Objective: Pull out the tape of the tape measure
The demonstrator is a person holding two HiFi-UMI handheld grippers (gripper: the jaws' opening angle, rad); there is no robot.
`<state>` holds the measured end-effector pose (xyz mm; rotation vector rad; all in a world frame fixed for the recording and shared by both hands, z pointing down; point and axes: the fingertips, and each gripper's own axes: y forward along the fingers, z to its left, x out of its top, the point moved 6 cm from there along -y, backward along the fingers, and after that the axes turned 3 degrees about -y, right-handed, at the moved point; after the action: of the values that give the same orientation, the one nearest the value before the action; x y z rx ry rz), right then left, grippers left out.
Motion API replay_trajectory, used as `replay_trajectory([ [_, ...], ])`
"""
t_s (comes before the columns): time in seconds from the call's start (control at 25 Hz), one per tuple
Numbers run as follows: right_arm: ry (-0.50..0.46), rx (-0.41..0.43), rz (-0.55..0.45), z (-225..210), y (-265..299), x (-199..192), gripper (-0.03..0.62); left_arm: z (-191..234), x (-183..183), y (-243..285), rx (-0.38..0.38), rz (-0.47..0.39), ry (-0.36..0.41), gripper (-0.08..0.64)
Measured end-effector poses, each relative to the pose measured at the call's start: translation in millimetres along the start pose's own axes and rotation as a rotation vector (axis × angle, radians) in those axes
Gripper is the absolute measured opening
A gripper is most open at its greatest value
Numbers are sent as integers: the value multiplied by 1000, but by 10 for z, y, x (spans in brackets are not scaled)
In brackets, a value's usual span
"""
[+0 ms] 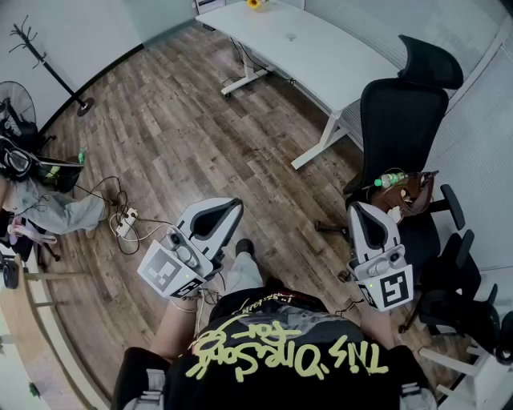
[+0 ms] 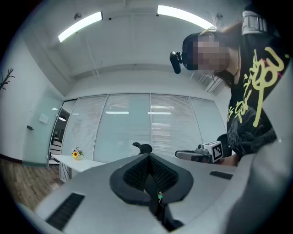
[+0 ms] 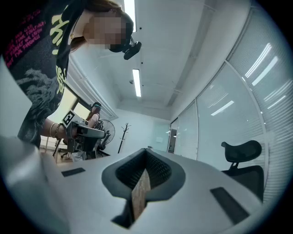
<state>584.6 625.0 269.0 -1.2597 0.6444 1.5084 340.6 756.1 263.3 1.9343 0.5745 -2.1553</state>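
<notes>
An office's wooden floor (image 1: 176, 120) lies below us, with a black chair (image 1: 401, 120) ahead. Our left gripper (image 1: 231, 207) is well left of the chair and our right gripper (image 1: 361, 211) just beside it. Both are closed and empty. We see no tape measure, so we cannot judge its direction.

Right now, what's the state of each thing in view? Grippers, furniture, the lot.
Left gripper, shut, nothing between the jaws.
Right gripper, shut, nothing between the jaws.
Office chair, upright, bottle lying on its seat.
White desk, standing, flowers at its far end.
Coat stand, upright, hooks bare.
Tape measure, in no view.
</notes>
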Motion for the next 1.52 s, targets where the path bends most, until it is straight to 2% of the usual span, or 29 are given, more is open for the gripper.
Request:
replay_trajectory([
  [0.76, 26, 26, 31, 51, 163, -99, 2, 72, -73, -20, 19, 17, -22, -9],
  [0.96, 90, 20, 78, 19, 220, -226, 3, 103, -144, -37, 24, 44, -33, -9],
  [1.16, 193, 47, 278, -46, 370, -571, 8, 252, -218, -4, 57, 111, -51, -9],
  [1.36, 237, 51, 292, -83, 517, -634, 14, 406, -265, 116, 65, 149, -66, -6],
  [1.44, 233, 51, 299, -89, 606, -663, 48, 503, -265, 145, 81, 148, -75, 23],
  [1.52, 226, 46, 307, -112, 706, -701, 101, 615, -250, 176, 99, 141, -72, 86],
])
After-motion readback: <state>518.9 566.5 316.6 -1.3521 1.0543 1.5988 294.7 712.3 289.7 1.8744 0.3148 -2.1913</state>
